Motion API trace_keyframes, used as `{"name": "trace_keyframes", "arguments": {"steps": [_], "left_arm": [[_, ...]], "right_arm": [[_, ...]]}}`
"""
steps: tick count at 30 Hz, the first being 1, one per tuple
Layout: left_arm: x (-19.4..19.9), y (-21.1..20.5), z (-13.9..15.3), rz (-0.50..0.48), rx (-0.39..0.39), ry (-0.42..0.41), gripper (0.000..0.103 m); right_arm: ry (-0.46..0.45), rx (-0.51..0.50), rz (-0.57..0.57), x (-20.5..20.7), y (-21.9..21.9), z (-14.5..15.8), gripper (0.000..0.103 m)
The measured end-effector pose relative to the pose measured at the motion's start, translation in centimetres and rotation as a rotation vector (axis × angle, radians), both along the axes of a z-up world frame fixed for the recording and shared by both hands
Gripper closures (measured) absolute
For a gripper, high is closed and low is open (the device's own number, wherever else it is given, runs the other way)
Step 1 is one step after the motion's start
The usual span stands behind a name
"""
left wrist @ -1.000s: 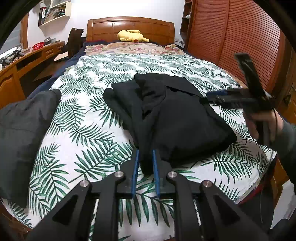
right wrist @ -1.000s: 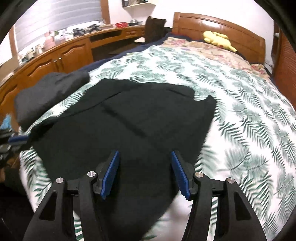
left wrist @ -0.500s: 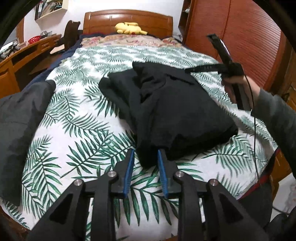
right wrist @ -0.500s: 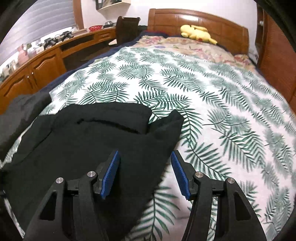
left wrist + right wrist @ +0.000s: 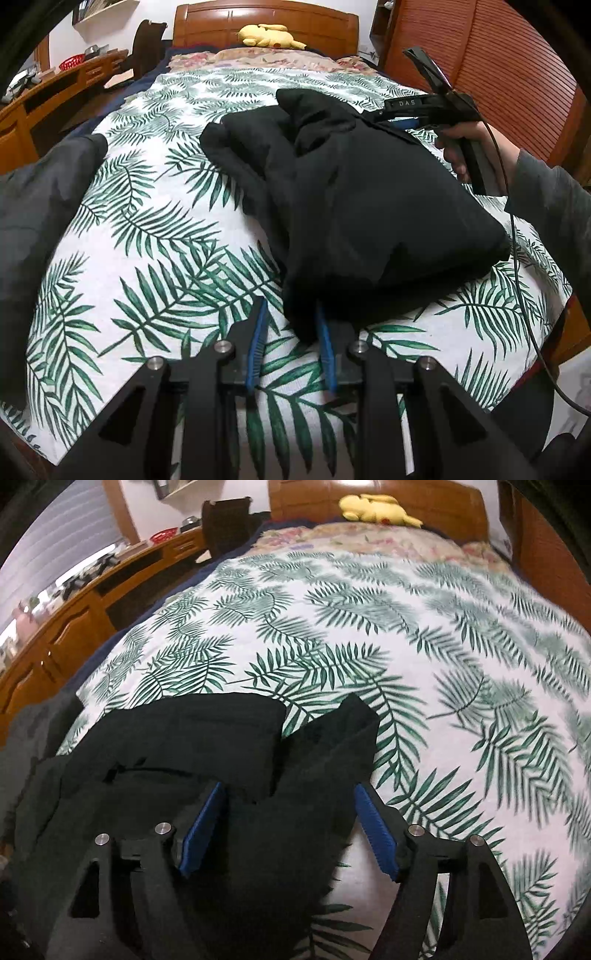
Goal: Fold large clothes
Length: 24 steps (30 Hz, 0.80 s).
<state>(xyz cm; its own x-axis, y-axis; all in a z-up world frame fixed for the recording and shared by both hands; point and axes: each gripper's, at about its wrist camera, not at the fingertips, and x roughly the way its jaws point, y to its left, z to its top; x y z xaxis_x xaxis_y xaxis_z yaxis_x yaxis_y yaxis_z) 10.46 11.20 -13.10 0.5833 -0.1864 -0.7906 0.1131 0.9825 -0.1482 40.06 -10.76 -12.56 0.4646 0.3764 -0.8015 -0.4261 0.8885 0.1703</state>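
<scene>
Black garment (image 5: pixel 369 199): it lies bunched and partly folded on the bed, in the centre and right of the left wrist view; in the right wrist view it fills the lower left (image 5: pixel 207 760).
Left gripper (image 5: pixel 291 336): at the bottom centre of its view, the two blue pads stand a little apart, with the near corner of the black garment between them; I cannot tell if they press it.
Right gripper (image 5: pixel 290 819): its fingers are wide apart, over the far edge of the black garment; in the left wrist view it is at the upper right (image 5: pixel 410 110), held by a hand (image 5: pixel 461 147).
Bed cover (image 5: pixel 155 229): white with green palm leaves, under the garment.
Grey garment (image 5: pixel 33 206): a dark heap at the left edge of the bed.
Red basket (image 5: pixel 72 62): on the wooden surface at the upper left; its content is not visible.
Yellow plush toy (image 5: pixel 271 35): at the headboard, top centre.
</scene>
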Motion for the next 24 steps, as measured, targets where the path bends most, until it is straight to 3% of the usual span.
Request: {"name": "trace_keyframes", "arguments": {"steps": [5,8,10,13,19,24], "left_arm": [[-0.1,0.2,-0.6,0.011,-0.027,0.004,0.078],[-0.3,0.8,-0.8,0.025,-0.079,0.007,0.079],[-0.3,1.1,-0.8,0.024,-0.094,0.008,0.079],[-0.3,1.2,-0.8,0.019,-0.105,0.007,0.083],[-0.5,1.0,-0.2,-0.002,-0.142,-0.017,0.101],[-1.1,1.0,1.3,-0.007,-0.140,-0.080,0.103]], "right_arm": [[0.060,0.015,-0.015,0.6,0.4,-1.2,0.027],[0.061,0.050,0.019,0.1,0.4,-1.2,0.043],[0.049,0.061,0.036,-0.4,0.5,-0.9,0.063],[0.006,0.043,0.058,-1.3,0.9,-0.2,0.077],[-0.080,0.062,0.054,-2.8,0.6,2.2,0.085],[-0.152,0.061,0.036,-3.9,0.3,4.5,0.086]]}}
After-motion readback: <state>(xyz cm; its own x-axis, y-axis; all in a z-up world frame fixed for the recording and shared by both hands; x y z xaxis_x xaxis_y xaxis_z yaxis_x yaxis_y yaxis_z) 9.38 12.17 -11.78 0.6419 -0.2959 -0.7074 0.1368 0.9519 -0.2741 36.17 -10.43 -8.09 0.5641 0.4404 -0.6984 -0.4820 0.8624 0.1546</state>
